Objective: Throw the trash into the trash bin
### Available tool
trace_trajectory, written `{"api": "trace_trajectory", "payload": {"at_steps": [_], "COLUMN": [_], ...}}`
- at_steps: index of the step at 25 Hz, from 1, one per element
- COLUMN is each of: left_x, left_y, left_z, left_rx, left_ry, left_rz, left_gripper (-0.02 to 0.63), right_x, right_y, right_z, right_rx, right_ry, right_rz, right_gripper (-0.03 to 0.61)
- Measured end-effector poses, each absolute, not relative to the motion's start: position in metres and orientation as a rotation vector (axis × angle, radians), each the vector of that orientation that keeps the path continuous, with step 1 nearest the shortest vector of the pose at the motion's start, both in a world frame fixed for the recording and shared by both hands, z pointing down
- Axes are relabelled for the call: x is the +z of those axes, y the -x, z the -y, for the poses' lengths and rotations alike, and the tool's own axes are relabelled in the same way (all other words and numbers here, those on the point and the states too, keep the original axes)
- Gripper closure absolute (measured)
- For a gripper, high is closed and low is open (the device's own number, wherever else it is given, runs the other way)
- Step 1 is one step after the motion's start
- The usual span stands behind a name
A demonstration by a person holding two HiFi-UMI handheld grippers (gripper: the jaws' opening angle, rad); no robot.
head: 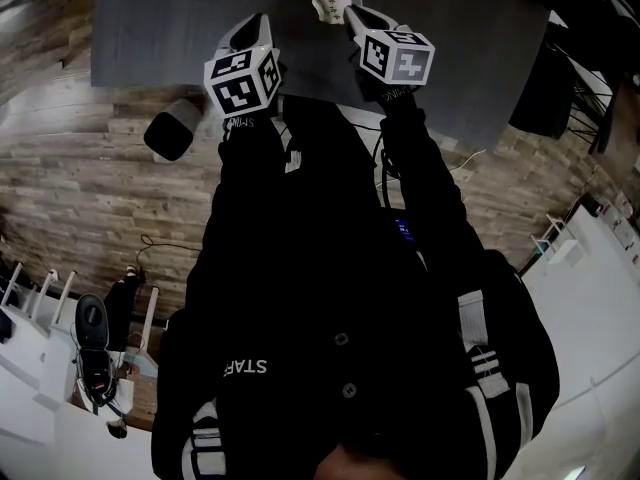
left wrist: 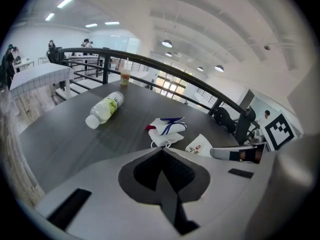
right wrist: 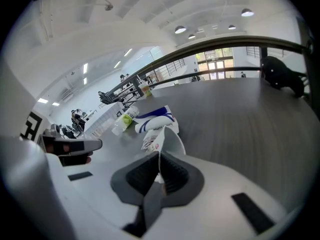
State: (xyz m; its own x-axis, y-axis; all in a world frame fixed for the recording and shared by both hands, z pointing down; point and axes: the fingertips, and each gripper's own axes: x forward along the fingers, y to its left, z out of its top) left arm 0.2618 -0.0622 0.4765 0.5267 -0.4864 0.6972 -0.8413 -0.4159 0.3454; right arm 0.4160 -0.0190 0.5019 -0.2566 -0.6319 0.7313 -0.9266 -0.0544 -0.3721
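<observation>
My right gripper (right wrist: 159,159) is shut on the rim of a crumpled white paper cup (right wrist: 161,138) with red print. In the head view the cup (head: 331,1) hangs just over the dark grey table (head: 450,58), ahead of the right gripper (head: 347,12). My left gripper (left wrist: 162,153) is shut with nothing between its jaws, and sits near the table's front edge (head: 250,26). A clear plastic bottle (left wrist: 104,109) with a green label lies on its side further back. A white and blue packet (left wrist: 166,128) lies between the bottle and the cup (left wrist: 199,145).
A dark round bin-like container (head: 172,128) sits on the wooden floor left of the table's near corner. A drink cup (left wrist: 124,77) stands at the table's far edge by a black railing (left wrist: 150,66). White furniture (head: 590,288) fills the room's right side.
</observation>
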Motion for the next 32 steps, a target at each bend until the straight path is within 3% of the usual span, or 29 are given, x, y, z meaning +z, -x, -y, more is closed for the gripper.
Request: {"api": "trace_trajectory", "payload": {"at_steps": [9, 32], "left_x": [0.476, 0.514], "left_y": [-0.194, 0.111], "left_z": [0.051, -0.014], "left_rx": [0.618, 0.415], "left_ry": [-2.019, -1.578], "left_rz": [1.146, 1.515], "left_gripper": [0.612, 0.612], "right_x": [0.487, 0.491], "right_y": [-0.351, -0.04], "right_z": [0.012, 0.025], "right_rx": [1.199, 1.006], "right_ry": [-1.609, -1.003], "right_rz": [1.944, 2.159], "right_gripper": [0.554, 0.554]}}
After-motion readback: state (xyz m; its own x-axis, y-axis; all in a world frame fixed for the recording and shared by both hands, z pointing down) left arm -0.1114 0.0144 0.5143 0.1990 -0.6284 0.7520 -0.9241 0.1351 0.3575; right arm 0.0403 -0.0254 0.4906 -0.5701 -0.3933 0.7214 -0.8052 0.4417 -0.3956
